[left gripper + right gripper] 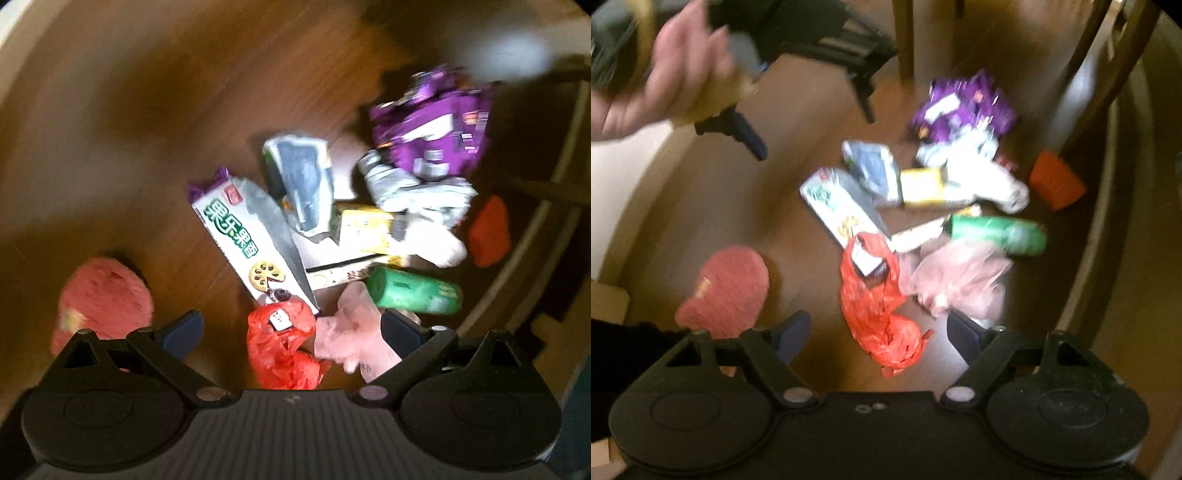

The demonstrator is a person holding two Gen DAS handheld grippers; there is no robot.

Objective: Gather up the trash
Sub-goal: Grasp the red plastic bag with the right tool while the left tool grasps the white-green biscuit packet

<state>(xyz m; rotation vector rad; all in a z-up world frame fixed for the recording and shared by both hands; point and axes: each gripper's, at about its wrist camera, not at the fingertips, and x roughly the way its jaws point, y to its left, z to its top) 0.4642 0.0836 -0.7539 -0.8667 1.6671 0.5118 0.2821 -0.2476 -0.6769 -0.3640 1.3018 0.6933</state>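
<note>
Trash lies scattered on the wooden floor [147, 147]: red plastic bag [282, 347], pink bag [351, 332], green can [417, 291], biscuit wrapper [243, 236], purple packet [432, 122]. Both the left gripper [291, 325] and right gripper [875, 332] hover with jaws spread, empty. Nothing looks collected yet.

Trash lies heaped on the wooden floor [147, 129]: a crumpled red plastic bag [282, 347] touching a pale pink bag [351, 332], and a white cookie box [243, 236] lying flat. Beside them lie a green can [417, 291] on its side, a yellow carton [365, 225], a purple wrapper [432, 125] and an orange cup [489, 232].
</note>
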